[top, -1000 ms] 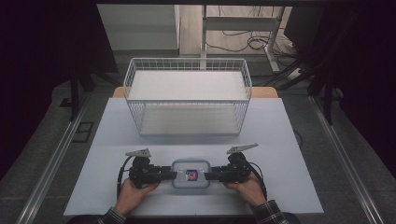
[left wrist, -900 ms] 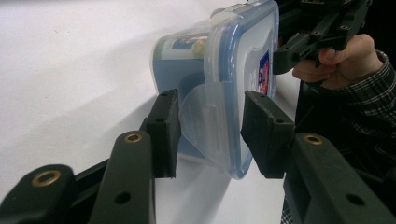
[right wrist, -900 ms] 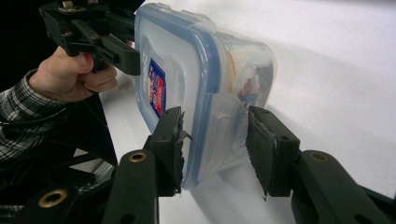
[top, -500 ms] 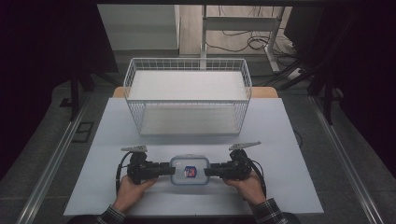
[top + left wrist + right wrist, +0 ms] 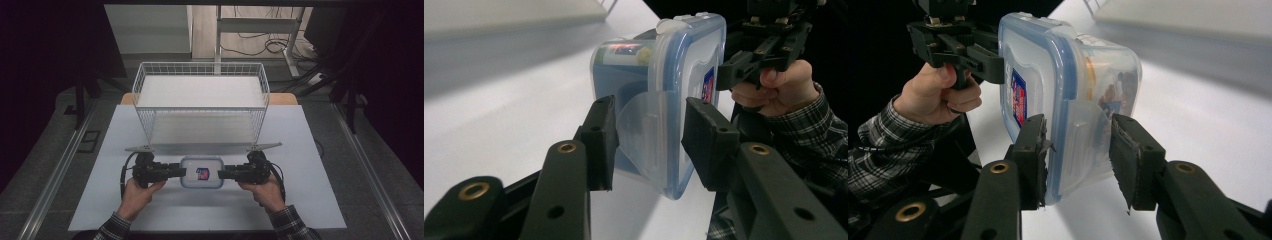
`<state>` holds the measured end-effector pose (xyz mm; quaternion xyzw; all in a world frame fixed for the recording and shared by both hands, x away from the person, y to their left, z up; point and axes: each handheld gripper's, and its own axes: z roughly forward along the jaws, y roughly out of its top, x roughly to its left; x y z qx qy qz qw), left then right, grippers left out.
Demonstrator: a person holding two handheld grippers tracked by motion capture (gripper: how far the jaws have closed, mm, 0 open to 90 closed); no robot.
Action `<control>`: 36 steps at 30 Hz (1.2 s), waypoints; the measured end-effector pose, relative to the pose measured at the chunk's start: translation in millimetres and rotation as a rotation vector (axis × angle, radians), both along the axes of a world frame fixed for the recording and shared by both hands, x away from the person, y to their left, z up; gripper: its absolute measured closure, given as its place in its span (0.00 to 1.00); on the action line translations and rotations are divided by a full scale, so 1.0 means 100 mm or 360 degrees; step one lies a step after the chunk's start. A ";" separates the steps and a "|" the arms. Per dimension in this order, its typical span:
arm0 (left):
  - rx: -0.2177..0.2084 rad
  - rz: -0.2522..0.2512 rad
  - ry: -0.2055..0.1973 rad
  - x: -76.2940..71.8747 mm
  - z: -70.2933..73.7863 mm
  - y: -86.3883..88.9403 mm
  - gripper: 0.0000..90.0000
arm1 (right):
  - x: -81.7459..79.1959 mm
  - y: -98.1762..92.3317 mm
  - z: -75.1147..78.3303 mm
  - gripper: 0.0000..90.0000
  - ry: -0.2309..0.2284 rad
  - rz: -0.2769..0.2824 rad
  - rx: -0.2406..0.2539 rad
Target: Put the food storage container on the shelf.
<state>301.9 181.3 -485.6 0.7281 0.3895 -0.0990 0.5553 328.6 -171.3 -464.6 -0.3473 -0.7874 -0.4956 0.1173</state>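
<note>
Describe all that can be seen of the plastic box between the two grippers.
The plastic box is a small clear container with rounded corners, a blue-rimmed lid and a red and blue label on top. The lid is on, with its side flaps folded down. It rests flat on the white table, before the wire basket. The left gripper and right gripper each straddle a flap at opposite ends.

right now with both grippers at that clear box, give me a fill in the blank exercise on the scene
1. The clear plastic food container with a blue-rimmed lid sits between the left gripper and the ____ gripper.
2. Each gripper's jaws straddle one of the container's side ____.
3. Behind the container stands a white ____ basket.
4. The person's sleeves have a ____ pattern.

Missing words: right; latches; wire; plaid
</note>
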 end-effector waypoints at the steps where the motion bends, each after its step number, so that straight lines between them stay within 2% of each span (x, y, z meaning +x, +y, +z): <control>1: 0.0002 0.0011 -0.0014 0.04 0.09 0.01 0.64 | 0.03 0.01 0.06 0.66 -0.0006 0.0000 0.0004; 3: 0.0010 0.0008 -0.0018 0.05 0.12 0.02 0.64 | 0.06 0.02 0.10 0.66 -0.0016 -0.0003 0.0010; 7: 0.0013 0.0035 -0.0043 0.12 0.30 0.03 0.64 | 0.16 0.04 0.28 0.65 -0.0036 -0.0015 0.0040; 8: 0.0018 0.0042 -0.0053 0.14 0.34 0.03 0.64 | 0.16 0.04 0.28 0.65 -0.0036 -0.0015 0.0040; 9: 0.0023 0.0054 -0.0077 0.18 0.43 0.03 0.64 | 0.21 0.04 0.36 0.65 -0.0051 -0.0019 0.0047; 11: 0.0020 0.0063 -0.0084 0.21 0.49 0.04 0.63 | 0.25 0.05 0.43 0.65 -0.0062 -0.0021 0.0054; 24: -0.0008 0.0093 -0.0130 0.36 0.78 0.07 0.63 | 0.44 0.09 0.79 0.65 -0.0126 -0.0031 0.0061; 36: -0.0028 0.0140 -0.0182 0.55 1.15 0.15 0.63 | 0.66 0.18 1.13 0.65 -0.0175 -0.0034 0.0088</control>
